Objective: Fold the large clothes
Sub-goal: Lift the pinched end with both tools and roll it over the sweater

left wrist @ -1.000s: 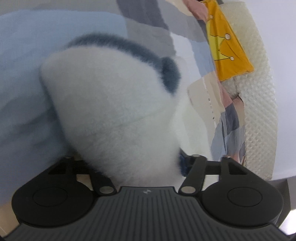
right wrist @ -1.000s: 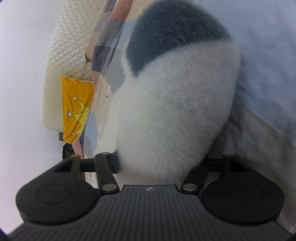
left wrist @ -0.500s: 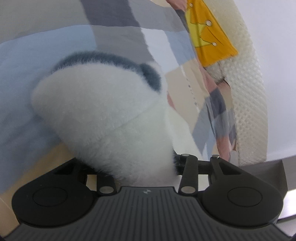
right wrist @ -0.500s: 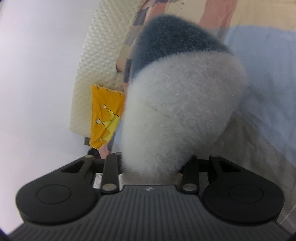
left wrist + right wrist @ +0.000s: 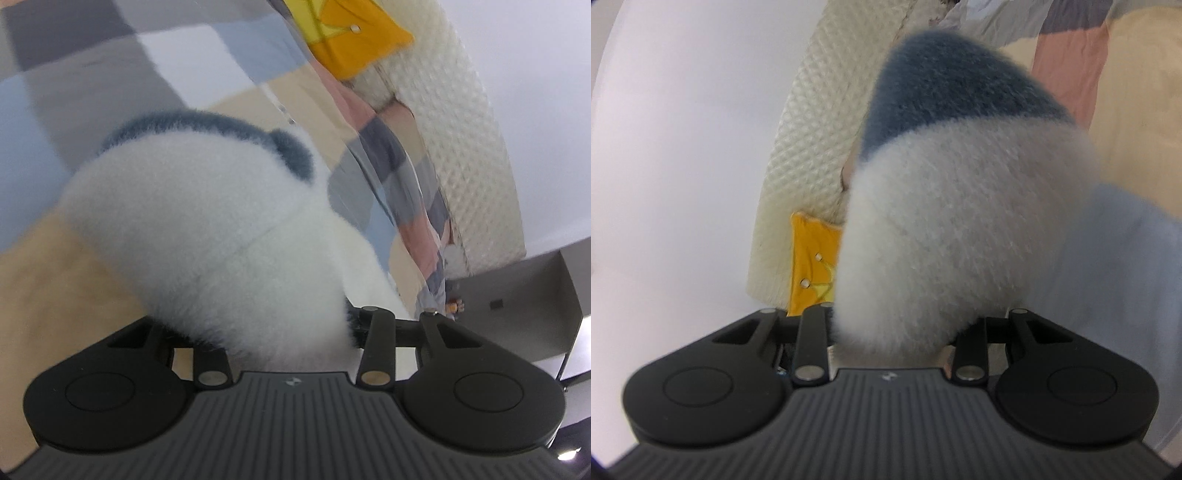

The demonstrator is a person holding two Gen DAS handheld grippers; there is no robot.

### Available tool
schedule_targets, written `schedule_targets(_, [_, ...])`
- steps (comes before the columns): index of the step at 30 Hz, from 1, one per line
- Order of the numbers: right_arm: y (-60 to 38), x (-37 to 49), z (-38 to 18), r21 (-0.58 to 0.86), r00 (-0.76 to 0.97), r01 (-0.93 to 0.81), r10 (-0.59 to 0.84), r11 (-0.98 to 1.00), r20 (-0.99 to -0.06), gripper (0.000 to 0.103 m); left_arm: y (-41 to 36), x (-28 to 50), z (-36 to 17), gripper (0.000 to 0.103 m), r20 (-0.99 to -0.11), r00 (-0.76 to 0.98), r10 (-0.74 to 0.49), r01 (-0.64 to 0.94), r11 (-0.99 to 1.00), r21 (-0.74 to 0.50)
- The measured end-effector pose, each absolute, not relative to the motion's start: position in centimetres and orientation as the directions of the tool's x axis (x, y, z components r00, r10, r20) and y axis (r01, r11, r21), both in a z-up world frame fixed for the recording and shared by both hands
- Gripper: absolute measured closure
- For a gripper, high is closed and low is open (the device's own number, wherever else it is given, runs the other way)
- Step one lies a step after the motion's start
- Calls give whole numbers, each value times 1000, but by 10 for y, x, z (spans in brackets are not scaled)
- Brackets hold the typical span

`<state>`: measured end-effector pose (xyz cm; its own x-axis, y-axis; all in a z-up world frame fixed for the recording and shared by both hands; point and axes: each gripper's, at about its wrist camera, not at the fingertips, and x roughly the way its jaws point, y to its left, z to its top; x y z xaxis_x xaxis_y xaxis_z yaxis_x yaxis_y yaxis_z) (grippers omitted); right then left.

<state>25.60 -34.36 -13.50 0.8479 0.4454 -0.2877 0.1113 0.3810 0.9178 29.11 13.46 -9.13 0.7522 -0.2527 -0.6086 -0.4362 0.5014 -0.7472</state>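
Note:
A fluffy white fleece garment [image 5: 207, 229] with a grey-blue band [image 5: 207, 125] fills the middle of the left wrist view. It bunches up out of my left gripper [image 5: 269, 325], which is shut on it; the fleece hides the fingers. In the right wrist view another bunch of the same garment [image 5: 960, 229], with its grey-blue band [image 5: 953, 85] on top, rises from my right gripper [image 5: 897, 332], also shut on it with the fingers covered. Both bunches hang clear above the bed.
Below lies a patchwork bedspread [image 5: 110, 74] of grey, blue, beige and pink squares. A yellow cushion with a crown print [image 5: 354, 40] leans on a cream quilted headboard [image 5: 472, 147]. A grey cabinet [image 5: 517, 295] stands beyond, by a white wall.
Both grippers narrowed onto the fleece and rose with it. The bedspread dropped away, and the headboard, the wall and the grey cabinet came more into view.

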Motion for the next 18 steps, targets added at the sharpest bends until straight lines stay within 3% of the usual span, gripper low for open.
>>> schedule_targets(18, [-483,430,-117,894,896,185,304,408,-324,64,-25,561,-77,55,-607,695,-386,-323,586,-743])
